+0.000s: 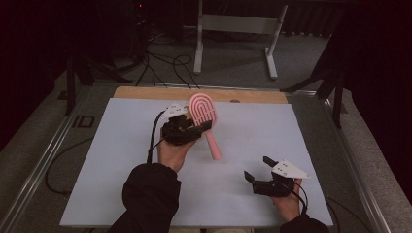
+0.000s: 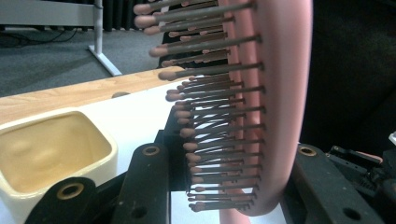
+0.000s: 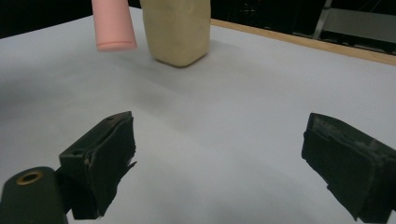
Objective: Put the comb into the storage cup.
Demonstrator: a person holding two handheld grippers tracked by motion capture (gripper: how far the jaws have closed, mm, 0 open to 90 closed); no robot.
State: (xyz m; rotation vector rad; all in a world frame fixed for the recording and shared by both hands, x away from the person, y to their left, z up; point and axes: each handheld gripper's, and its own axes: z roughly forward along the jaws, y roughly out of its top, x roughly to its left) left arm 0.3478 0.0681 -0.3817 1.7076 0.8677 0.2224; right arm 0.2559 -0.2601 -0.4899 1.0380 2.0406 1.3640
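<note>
While the left gripper (image 1: 197, 127) clamps the pink hairbrush (image 1: 204, 116), seemingly lifted, the right gripper (image 1: 258, 168) gapes wide.

Cream ceramic tub (image 2: 46, 149): open top, sits on the sheet just beside the left gripper (image 1: 201, 127), at its jaw's left in the left gripper view; well ahead of the right gripper (image 1: 259, 168). White sheet (image 1: 243, 126) lies under both grippers. Wooden table edge (image 1: 145, 92) is beyond the left gripper. White metal stand (image 1: 238, 24) and black cables (image 1: 165, 63) are on the grey carpet, far past both.
</note>
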